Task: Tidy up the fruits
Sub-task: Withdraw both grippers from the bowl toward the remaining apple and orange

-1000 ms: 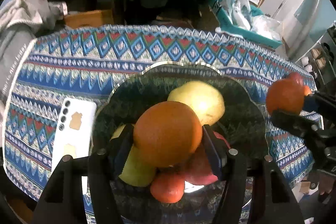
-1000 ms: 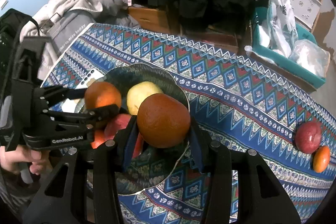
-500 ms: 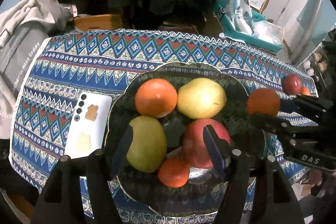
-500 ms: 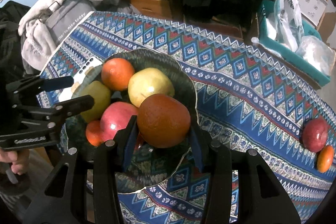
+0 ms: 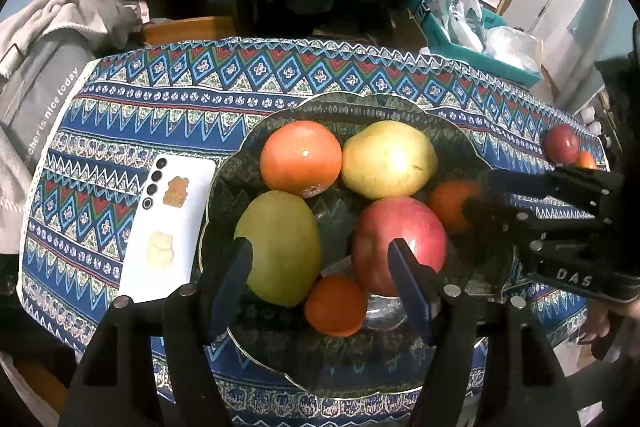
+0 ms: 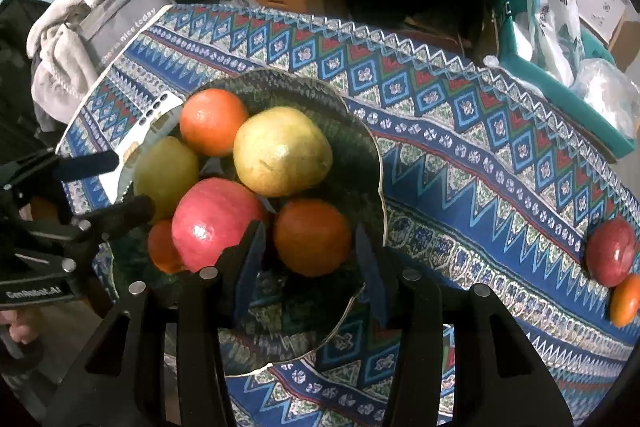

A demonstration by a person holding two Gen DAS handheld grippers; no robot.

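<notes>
Bowl (image 6: 360,147) sits on the table (image 5: 160,95) toward its left end, patterned cloth underneath. Six fruits inside: orange (image 5: 301,157) and yellow pear (image 5: 388,159) at the far side, green mango (image 5: 280,247) and red apple (image 5: 400,245) nearer, small tangerine (image 5: 336,305) at the near rim, dark orange (image 6: 312,237) on the right side.

Right gripper (image 6: 308,251): jaws opening, dark orange between the fingers. Pads look just off the skin, though the gap is hard to read from this angle. Fruit appears to rest in the bowl beside the apple.

Left gripper (image 5: 320,267): open, nothing held, hanging over the near part of the bowl with mango and apple showing behind its fingers.

Phone (image 5: 168,227) lies face down just left of the bowl, touching or nearly touching the rim.

Outside the bowl: second apple (image 6: 610,251) and second tangerine (image 6: 626,299) together at the table's right edge, well apart from the bowl.
</notes>
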